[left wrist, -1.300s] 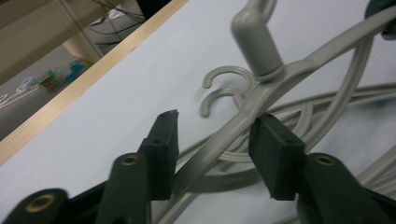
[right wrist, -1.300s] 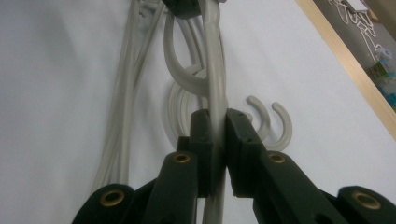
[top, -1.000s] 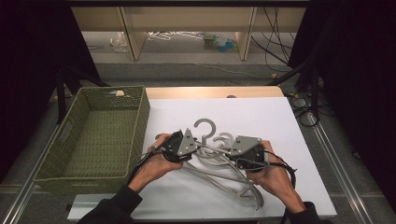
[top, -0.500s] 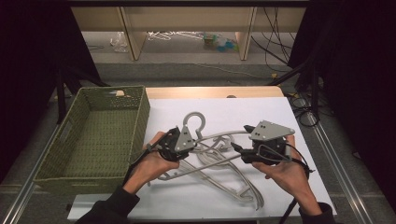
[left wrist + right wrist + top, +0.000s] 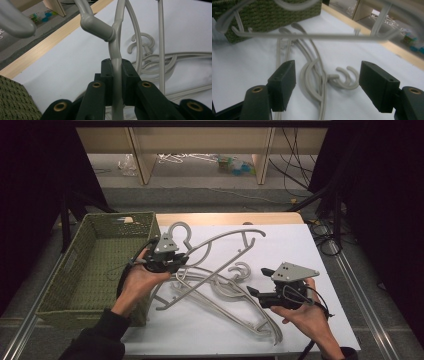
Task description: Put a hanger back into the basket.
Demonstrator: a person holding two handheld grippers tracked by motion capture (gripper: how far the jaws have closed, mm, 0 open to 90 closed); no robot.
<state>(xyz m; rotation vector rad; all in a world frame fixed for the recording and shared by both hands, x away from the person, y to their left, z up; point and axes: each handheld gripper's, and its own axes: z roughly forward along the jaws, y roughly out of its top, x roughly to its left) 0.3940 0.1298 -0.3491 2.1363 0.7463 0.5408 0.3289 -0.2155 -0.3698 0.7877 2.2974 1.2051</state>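
Observation:
My left gripper (image 5: 181, 262) is shut on the neck of a grey plastic hanger (image 5: 220, 240), just below its hook, and holds it tilted above the white table. In the left gripper view the pads (image 5: 128, 75) of that gripper (image 5: 117, 73) press on the hanger's stem (image 5: 115, 47). At the right, my right gripper (image 5: 257, 282) points left over the pile of grey hangers (image 5: 225, 292). Its jaws have just been opening and nothing is between them. In the right gripper view that gripper (image 5: 327, 86) stands open above the lying hangers (image 5: 313, 75), with the lifted hanger's bar (image 5: 312, 36) beyond it.
A green woven basket (image 5: 97, 237) stands at the table's left, close beside my left hand, and its corner (image 5: 274, 13) is in the right gripper view too. The white tabletop (image 5: 300, 245) has bare room at the back right. Shelves and clutter lie beyond the wooden far edge (image 5: 230, 218).
The left gripper has risen with the hanger and carried it left toward the basket. The right gripper has let go of the hanger, opened, and drawn back toward the near right.

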